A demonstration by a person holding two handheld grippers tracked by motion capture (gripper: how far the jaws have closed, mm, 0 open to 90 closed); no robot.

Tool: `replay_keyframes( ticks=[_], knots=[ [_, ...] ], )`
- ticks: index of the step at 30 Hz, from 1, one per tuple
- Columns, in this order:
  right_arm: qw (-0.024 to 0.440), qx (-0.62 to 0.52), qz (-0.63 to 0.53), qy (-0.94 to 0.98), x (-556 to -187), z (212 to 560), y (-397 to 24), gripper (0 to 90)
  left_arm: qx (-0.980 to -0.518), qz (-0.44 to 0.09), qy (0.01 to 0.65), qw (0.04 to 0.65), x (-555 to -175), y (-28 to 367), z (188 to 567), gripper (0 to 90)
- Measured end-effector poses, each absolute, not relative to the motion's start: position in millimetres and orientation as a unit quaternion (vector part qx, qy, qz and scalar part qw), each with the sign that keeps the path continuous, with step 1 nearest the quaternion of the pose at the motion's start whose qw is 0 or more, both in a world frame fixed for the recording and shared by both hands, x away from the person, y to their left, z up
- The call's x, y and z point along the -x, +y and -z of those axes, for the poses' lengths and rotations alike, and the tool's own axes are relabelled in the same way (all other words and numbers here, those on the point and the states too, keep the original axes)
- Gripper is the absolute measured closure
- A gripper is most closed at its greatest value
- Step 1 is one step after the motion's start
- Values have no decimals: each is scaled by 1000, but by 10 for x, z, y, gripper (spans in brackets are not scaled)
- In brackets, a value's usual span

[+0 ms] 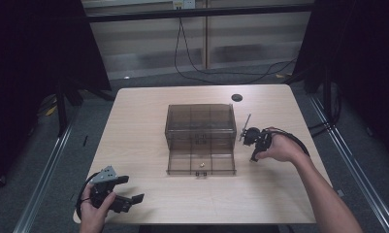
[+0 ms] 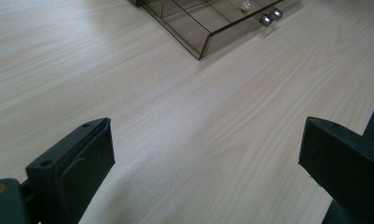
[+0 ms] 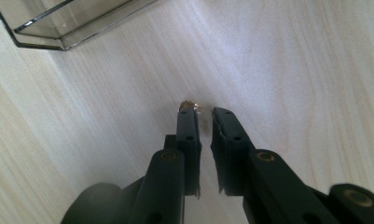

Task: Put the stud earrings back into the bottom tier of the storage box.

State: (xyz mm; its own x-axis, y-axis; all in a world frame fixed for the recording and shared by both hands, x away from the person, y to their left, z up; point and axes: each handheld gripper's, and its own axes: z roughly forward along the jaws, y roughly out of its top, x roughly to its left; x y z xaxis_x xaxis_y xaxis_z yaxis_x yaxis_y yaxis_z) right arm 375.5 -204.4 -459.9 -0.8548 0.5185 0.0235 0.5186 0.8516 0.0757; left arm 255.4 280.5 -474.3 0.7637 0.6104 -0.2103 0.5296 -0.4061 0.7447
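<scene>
My right gripper point(image 3: 204, 112) points down at the wooden table point(image 3: 292, 70), its jaws nearly together with a thin gap left. A tiny gold and clear bead point(image 3: 190, 105) lies at the tip of one jaw; whether it is pinched I cannot tell. In the high view this gripper point(image 1: 253, 156) stands just right of a smoky clear drawer box point(image 1: 200, 121). The box's drawer point(image 1: 221, 163) is pulled out toward me, with a similar bead point(image 1: 200, 165) inside. My left gripper point(image 1: 119, 191) rests open near the table's front left corner, nothing between its jaws point(image 2: 205, 154).
The drawer's corner point(image 2: 201, 46), its two small knobs point(image 2: 271, 17) and the bead in it point(image 2: 245, 5) show in the left gripper view. A black round disc point(image 1: 237, 97) sits at the table's back edge. Cables point(image 1: 192, 73) run over the floor behind.
</scene>
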Motion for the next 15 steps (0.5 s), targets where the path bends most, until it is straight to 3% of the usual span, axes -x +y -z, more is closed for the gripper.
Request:
replay_keyframes(
  ticks=[15],
  knots=[
    [8,266,36,-963,-3784,4653,-2008,841,-837,-48,340,426,-2557,2805,4744,32]
  ],
)
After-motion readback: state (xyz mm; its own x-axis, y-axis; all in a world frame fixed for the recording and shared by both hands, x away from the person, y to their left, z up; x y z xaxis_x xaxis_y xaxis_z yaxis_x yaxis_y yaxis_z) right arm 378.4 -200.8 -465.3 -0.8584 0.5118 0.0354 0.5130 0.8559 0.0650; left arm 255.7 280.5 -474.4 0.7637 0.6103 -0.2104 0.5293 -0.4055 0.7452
